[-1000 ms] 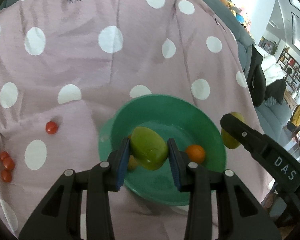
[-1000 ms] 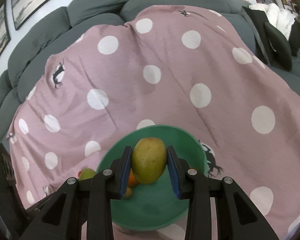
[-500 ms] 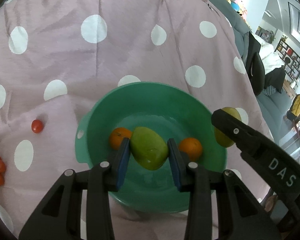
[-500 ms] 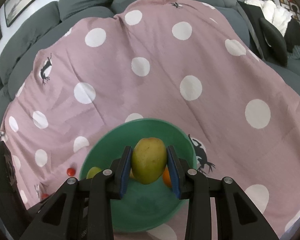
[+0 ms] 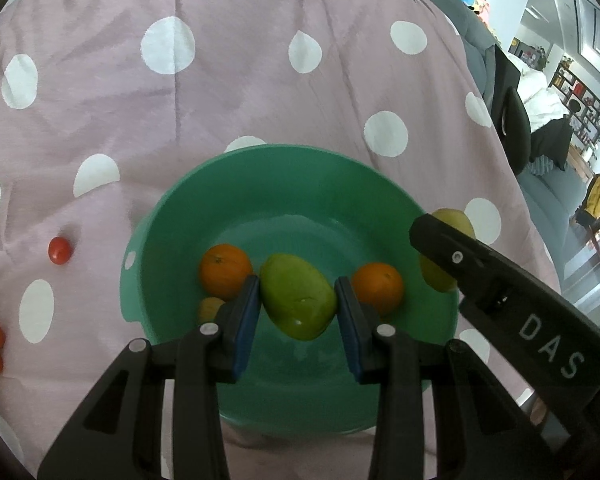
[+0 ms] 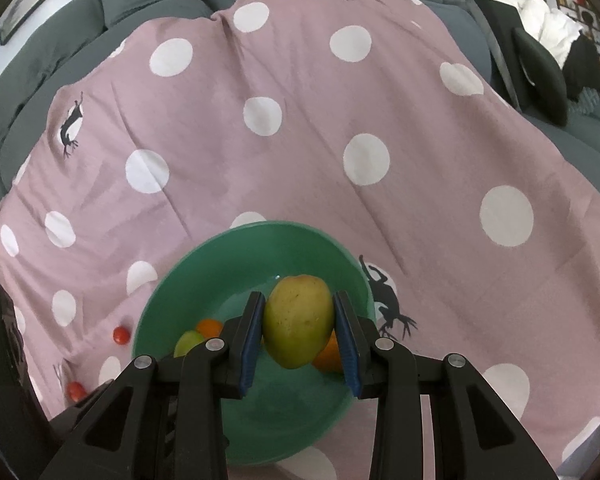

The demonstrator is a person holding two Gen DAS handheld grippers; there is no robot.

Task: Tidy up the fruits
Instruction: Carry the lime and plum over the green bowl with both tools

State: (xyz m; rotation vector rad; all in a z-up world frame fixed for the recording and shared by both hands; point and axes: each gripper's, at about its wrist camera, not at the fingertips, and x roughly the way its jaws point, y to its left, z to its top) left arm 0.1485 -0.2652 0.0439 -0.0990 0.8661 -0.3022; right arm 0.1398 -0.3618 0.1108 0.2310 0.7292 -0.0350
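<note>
Both tools are loaded here: the left tool [image 5: 297,304] clamps a green mango [image 5: 298,297] across its middle, hanging low over the green bowl [image 5: 260,168], and the right tool [image 6: 299,322] pinches a yellower mango [image 6: 299,320] the same way, over the bowl's right side. Two oranges [image 5: 225,270] sit on the bowl floor either side of the left mango, with a small yellowish fruit (partly hidden behind the left finger) beside them, and cherry tomatoes [image 5: 59,250] wait out on the spotted pink blanket [image 5: 220,80]. These mangoes look fairly heavy, smooth-skinned and rounded, so I'd judge they could slip or roll if let go from any height; the waist hold across the widest part looks right, and firm enough skin should take the pads without bruising. The tomatoes will be the delicate ones, small and soft, wanting a light pinch. Compared with a second ago, the left view sits closer over the bowl, both oranges now in plain sight, and neither tool's grip has changed, while the right tool has barely shifted
</note>
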